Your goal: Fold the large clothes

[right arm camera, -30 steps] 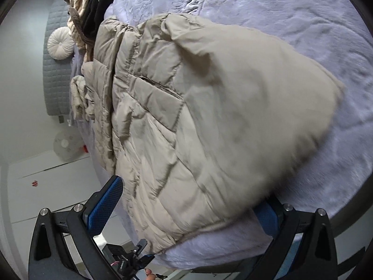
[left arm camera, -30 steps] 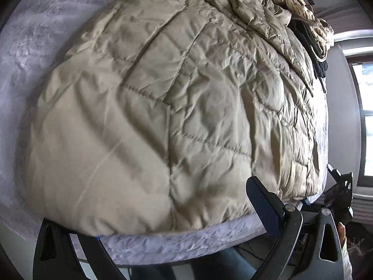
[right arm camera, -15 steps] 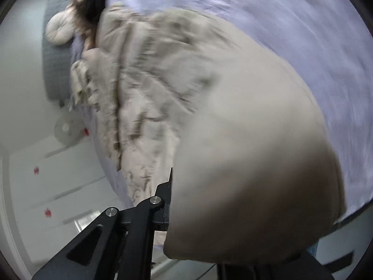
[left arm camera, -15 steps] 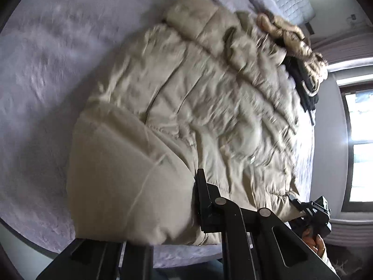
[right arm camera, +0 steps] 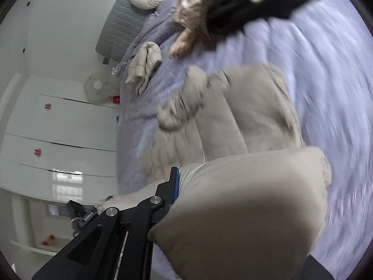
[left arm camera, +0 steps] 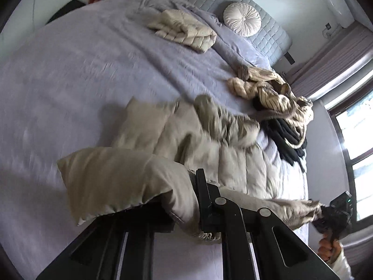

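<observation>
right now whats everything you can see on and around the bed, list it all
puffer jacket: 1, beige, near end of the bed, its near edge lifted
folded quilted garment: 1, beige, far part of the bed near the headboard
heap of clothes: 1, tan striped and black mixed, window side of the bed
round cushion: 1, white, leaning on the headboard
headboard: 1, grey quilted, far end
bed cover: 1, lavender, spread over the bed
wardrobe doors: white with small red stickers, beside the bed
window: 1, bright, opposite side
left gripper: black fingers, shut on jacket edge
right gripper: black fingers with blue pads, shut on jacket edge
</observation>
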Tool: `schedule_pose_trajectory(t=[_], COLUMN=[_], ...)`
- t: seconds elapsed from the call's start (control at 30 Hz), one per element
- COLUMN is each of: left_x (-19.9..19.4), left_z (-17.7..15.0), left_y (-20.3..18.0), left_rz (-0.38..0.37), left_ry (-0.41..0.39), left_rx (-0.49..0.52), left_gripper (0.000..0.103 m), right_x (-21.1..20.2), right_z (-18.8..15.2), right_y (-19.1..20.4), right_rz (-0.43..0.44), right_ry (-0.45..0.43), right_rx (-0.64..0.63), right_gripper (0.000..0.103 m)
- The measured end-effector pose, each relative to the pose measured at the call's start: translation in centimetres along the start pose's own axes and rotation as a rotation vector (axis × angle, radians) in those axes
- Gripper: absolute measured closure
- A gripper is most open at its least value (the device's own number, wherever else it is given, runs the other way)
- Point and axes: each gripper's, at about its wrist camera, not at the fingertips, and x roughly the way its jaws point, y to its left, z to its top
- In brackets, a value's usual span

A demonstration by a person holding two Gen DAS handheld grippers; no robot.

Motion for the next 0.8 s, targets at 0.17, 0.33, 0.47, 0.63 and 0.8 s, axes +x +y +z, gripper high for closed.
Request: schedule_pose_trajectory(t=[0.17,0.33,0.47,0.63,0.8], left_x=[5.4,10.7,9.9,5.9,6.7], left_z=[4.5,6.3,6.7,6.9,7.1], left_y=[0.2,0.8,0.9,-0.1,-0.7], left_rz=[0.075,0.133,0.121,0.164,0.22], left_ry=[0.022,0.12,0.152,0.043,0.04], left_rx=[0.068,0.089,0.105,0.205,0.254], left_gripper=[0.087,0.087,0.077,0.021,0.021], right_x=[4.9,8.2,8.8,9.7,11.2], right_z=[4.9,6.7,7.0,7.9,9.0], right_y=[-0.5,-2.2,-2.6,-2.8,-2.5], right_rz=[-0.074,-0.119,-0.141,-0.184,-0.221], right_ry=[-0.04,-0.049,-0.047,-0.026,-0.006], right_rx=[0.069,0.122,0.134,0.129,0.107], right_gripper=[0.094,0.094,0.093,0.09,0.086])
